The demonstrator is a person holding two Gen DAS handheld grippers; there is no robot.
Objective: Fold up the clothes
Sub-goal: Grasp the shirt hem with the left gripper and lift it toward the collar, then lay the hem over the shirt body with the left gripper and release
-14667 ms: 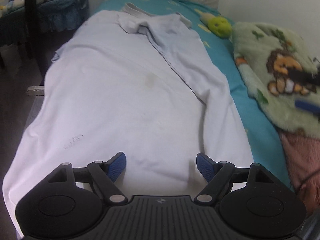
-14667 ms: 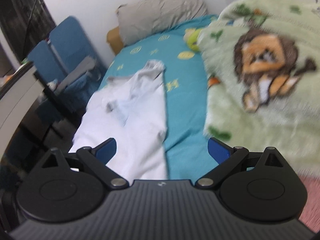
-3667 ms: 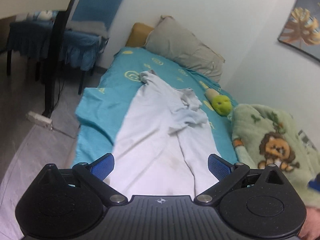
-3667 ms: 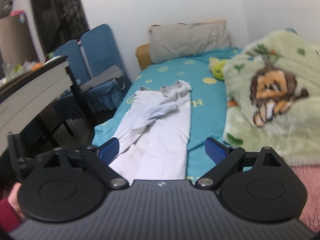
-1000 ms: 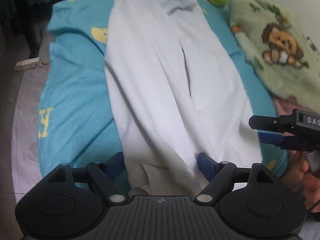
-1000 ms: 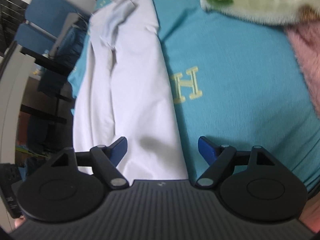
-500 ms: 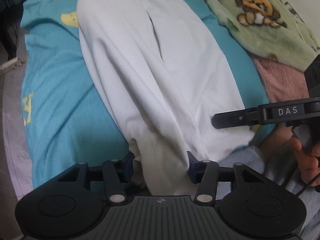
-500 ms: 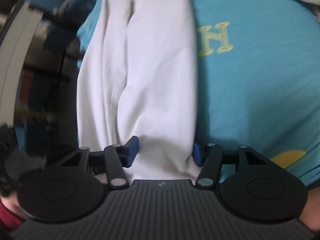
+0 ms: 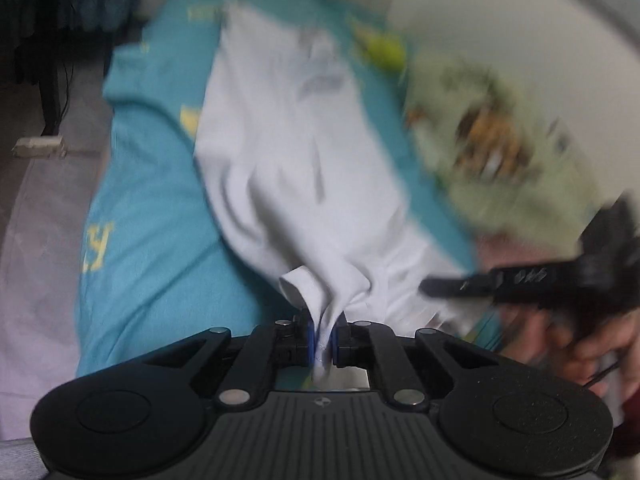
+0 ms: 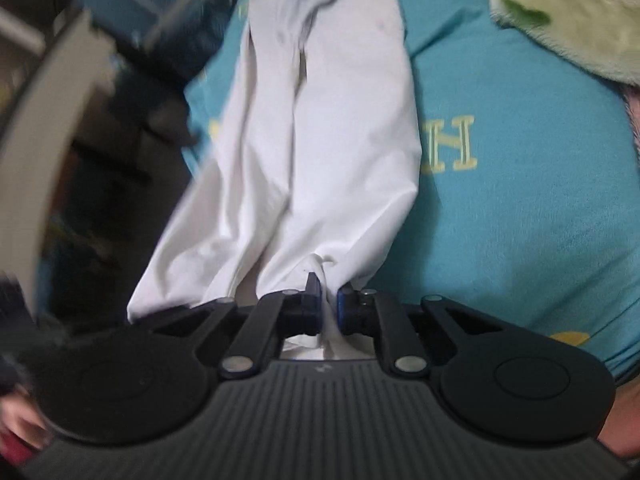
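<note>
Garment [image 9: 304, 168], white, lies lengthwise on teal bed [image 9: 152, 240]; left gripper [image 9: 323, 334] and right gripper [image 10: 329, 300] each have fingers clamped on its near hem. Risk: thin bunched pinch slips, or uneven lift skews the fold.

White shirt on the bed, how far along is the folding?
Done: the white shirt already lies narrowed into a long strip on the teal bedsheet, its sides apparently folded in. In hand: the left gripper and right gripper are each shut on the near hem, which is lifted off the sheet. Left: carrying that hem toward the collar end to fold the length.
</note>
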